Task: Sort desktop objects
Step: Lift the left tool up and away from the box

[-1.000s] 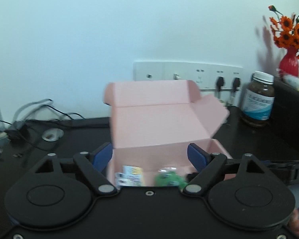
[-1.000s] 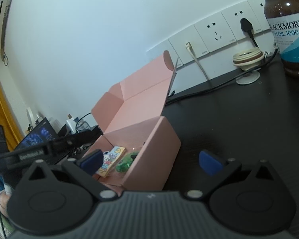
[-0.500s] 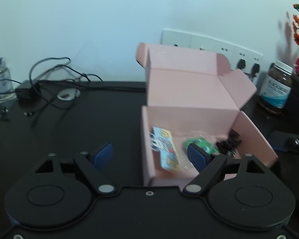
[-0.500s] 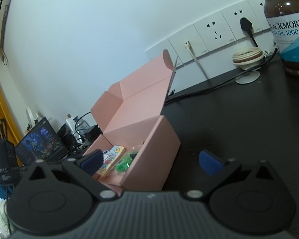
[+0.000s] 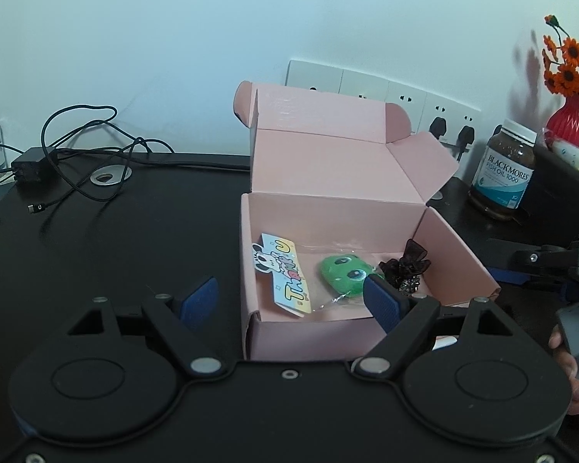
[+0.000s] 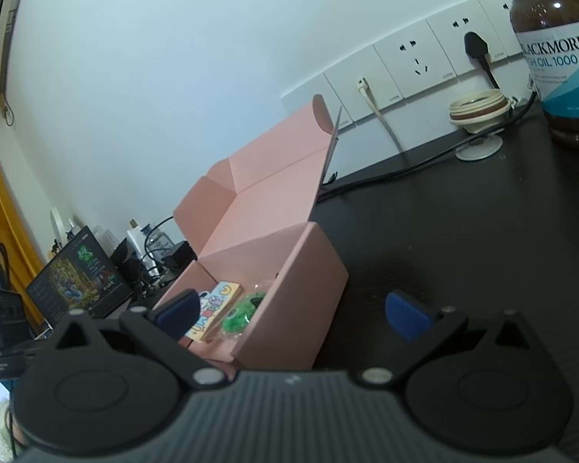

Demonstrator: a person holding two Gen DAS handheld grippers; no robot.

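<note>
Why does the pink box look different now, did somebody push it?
No. In the right wrist view the pink box keeps its place against the wall sockets; only the left gripper moved.

In the left wrist view, the near pink cardboard wall of the open box (image 5: 301,337) hides the near strip of its floor, and the left claw's right blue pad (image 5: 382,303) covers the near edge of the green frog toy in clear wrap (image 5: 343,274). The orange flowers in a red vase (image 5: 567,77) are cut by the right edge. In the right wrist view, the brown fish-oil bottle (image 6: 556,58) is cropped at right, and the box's right wall hides the dark lacy item. The laptop screen (image 6: 79,276) is too small to read.
</note>
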